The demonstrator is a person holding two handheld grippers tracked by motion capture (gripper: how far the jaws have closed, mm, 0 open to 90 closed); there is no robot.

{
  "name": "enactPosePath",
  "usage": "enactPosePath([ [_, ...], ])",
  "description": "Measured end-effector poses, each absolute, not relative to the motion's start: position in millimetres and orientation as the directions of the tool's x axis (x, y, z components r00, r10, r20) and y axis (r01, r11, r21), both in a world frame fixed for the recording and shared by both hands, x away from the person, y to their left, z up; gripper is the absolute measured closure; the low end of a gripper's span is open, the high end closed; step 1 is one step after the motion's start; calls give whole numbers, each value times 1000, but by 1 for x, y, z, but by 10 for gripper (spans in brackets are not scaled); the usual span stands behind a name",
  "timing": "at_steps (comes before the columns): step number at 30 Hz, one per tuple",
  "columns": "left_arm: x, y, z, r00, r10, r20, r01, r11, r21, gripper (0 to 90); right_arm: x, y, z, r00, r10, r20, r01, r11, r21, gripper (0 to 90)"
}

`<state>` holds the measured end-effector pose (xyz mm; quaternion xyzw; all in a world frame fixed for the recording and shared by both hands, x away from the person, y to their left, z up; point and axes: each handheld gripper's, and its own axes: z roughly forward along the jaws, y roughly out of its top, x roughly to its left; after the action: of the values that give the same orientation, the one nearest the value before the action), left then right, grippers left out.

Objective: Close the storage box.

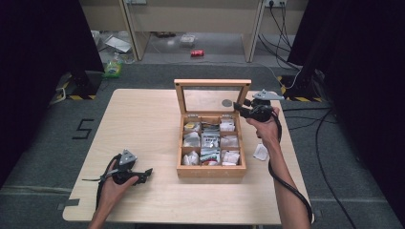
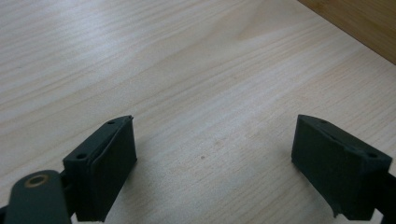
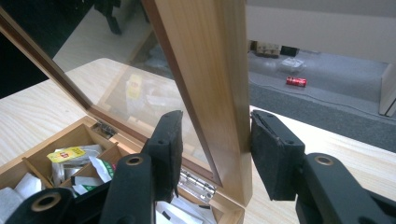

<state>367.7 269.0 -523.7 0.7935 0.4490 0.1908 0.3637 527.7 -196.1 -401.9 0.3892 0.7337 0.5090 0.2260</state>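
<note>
The right gripper point(image 3: 212, 156) straddles the right edge of the wooden tea box's point(image 1: 211, 170) upright glass-paned lid point(image 3: 212, 79), jaws on either side of the frame and seemingly not quite pressed onto it. The lid's long edge runs vertically, hinged at the box's far side. The left gripper point(image 1: 143, 174) rests spread on the table point(image 1: 143, 119), well left of the box.

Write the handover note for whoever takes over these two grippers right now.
Right gripper: jaws straddle the right side rail of the raised lid; contact cannot be told.
Left gripper: open, holding nothing, low over the table left of the wooden box.
Box: open, lid upright, compartments hold tea bags. One white packet lies on the table to its right.
Left, probably: finish with the lid.
</note>
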Motion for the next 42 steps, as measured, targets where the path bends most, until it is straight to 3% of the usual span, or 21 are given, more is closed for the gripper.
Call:
enactPosePath([
  [42,368,269,-524,524,851,-21,573,-334,749,132,474,-203,-406,-620,782,62,338,194,921,515],
])
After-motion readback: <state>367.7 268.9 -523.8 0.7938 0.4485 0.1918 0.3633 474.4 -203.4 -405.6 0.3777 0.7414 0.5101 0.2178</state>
